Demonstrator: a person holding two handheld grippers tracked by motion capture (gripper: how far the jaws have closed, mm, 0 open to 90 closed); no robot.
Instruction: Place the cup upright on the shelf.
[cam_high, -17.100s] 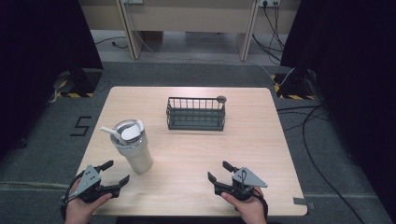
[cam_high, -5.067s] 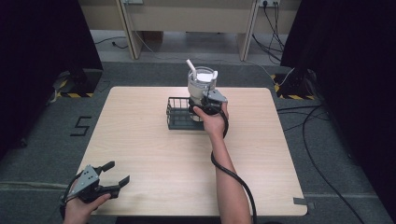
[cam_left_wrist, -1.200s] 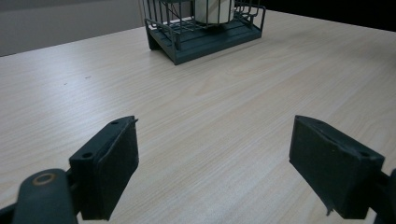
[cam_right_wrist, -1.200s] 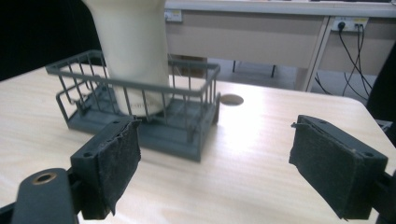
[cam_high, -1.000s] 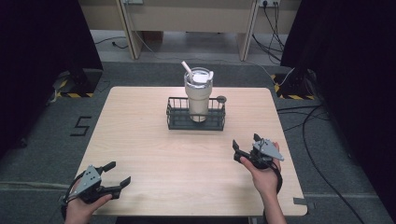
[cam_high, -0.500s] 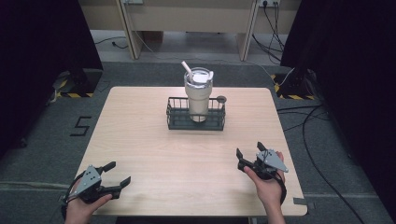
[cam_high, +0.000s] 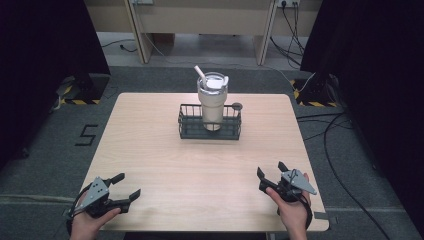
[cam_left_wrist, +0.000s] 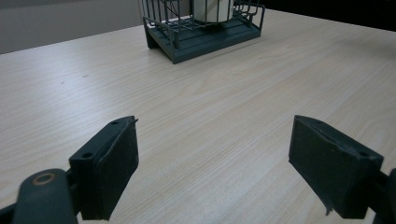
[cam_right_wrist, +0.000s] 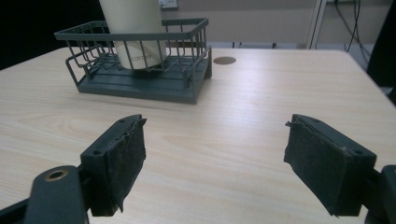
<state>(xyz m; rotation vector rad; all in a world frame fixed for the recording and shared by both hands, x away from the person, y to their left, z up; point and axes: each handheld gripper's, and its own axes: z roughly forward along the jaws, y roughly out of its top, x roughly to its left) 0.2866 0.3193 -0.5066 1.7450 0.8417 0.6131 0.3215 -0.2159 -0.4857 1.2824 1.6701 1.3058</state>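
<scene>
High view, tumbler: the tumbler (cam_high: 212, 101) stands upright in the wire basket (cam_high: 210, 123), its long axis vertical, lid and straw (cam_high: 200, 78) at the top.
High view, right gripper: the right gripper (cam_high: 272, 173) rests at the near right corner of the table (cam_high: 150, 150), well apart from the basket; its jaws have just been closing, yet stand apart with nothing between them.
High view, left gripper: the left gripper (cam_high: 125, 186) lies near the near left corner, also well short of the basket, jaws apart and empty.
High view, nearer hand: both lie about equally far from the basket; neither is clearly nearer.
Left gripper view, basket: the basket (cam_left_wrist: 205, 28) lies ahead of the spread jaws across bare table, the tumbler's base (cam_left_wrist: 212, 9) inside it.
Right gripper view, basket: the basket (cam_right_wrist: 140, 60) sits ahead and to the left of the jaws, holding the tumbler (cam_right_wrist: 135, 32); a round grommet (cam_right_wrist: 224, 60) lies just beside the basket.
Judgement: the placing looks complete.
</scene>
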